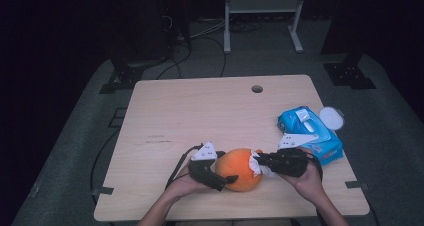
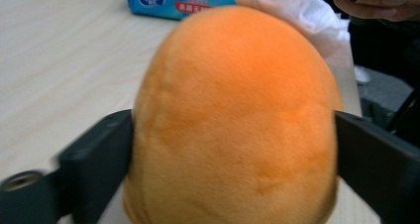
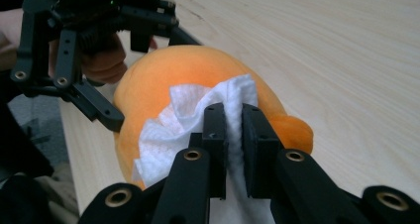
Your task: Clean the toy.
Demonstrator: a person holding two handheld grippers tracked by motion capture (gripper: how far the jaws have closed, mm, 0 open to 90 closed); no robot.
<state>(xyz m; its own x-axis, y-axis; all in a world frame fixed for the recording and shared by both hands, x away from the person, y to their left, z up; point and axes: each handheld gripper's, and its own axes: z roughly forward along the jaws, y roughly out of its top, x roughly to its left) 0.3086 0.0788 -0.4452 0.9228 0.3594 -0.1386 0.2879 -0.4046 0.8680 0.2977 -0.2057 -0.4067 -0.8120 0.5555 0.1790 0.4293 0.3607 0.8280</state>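
near six o'clock on the pale wooden table (image 1: 200, 111), over grey carpet (image 1: 75, 126) in a dark room, your left gripper (image 1: 220, 176) clasps the orange plush toy (image 1: 240, 168) while your right gripper (image 1: 262, 161) pinches a white wipe (image 3: 188, 115) against it, blue wipes pack (image 1: 310, 131) at three o'clock.

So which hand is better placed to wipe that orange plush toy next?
The right. Its tool already pinches the white wipe against the orange plush toy. The left tool straddles the toy's sides, so it seems better suited to steadying it.
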